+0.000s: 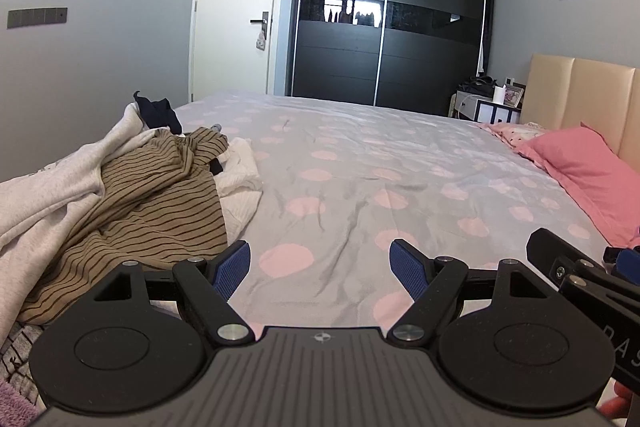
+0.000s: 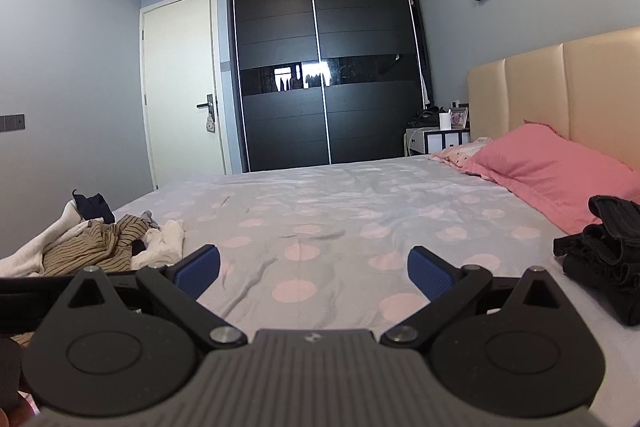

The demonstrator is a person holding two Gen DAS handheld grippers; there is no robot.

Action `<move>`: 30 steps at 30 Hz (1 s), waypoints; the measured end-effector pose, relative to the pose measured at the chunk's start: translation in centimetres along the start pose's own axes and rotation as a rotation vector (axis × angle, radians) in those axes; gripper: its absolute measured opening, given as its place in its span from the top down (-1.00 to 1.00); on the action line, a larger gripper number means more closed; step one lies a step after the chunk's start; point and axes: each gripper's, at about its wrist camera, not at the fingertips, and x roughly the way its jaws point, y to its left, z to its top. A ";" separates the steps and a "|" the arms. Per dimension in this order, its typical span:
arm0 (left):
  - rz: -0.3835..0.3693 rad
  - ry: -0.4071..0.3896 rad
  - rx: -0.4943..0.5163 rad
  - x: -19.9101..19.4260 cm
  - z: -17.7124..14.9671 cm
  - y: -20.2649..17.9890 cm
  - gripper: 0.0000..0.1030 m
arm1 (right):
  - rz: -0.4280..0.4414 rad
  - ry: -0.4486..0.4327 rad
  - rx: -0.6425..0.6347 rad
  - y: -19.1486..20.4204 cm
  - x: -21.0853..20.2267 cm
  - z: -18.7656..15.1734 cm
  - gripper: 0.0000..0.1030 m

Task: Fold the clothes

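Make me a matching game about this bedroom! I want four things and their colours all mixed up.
Things:
1. pillow
2. wardrobe
3. striped top
4. door

Colours:
A. white
B. brown
C. pink
D. black

Pairs: 1-C, 2-D, 3-B, 4-A

Bed [image 1: 360, 163] under a grey sheet dotted pink.
Heaped at its left edge: striped brown garment [image 1: 132, 211], white clothes [image 1: 48, 195], dark piece [image 1: 158, 113]. Pink pillow [image 2: 552, 167] by the headboard; folded black clothes [image 2: 608, 255] just beside.
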 end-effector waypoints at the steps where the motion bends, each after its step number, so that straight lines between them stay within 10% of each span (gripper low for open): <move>1: 0.001 0.001 -0.001 0.0 0.0 0.0 -0.48 | 0.002 -0.001 0.005 0.0 0.0 0.0 -0.96; 30: -0.010 0.011 0.034 -2.5 -0.8 -3.4 -0.48 | -0.023 -0.018 0.000 0.1 -0.6 -0.3 -0.96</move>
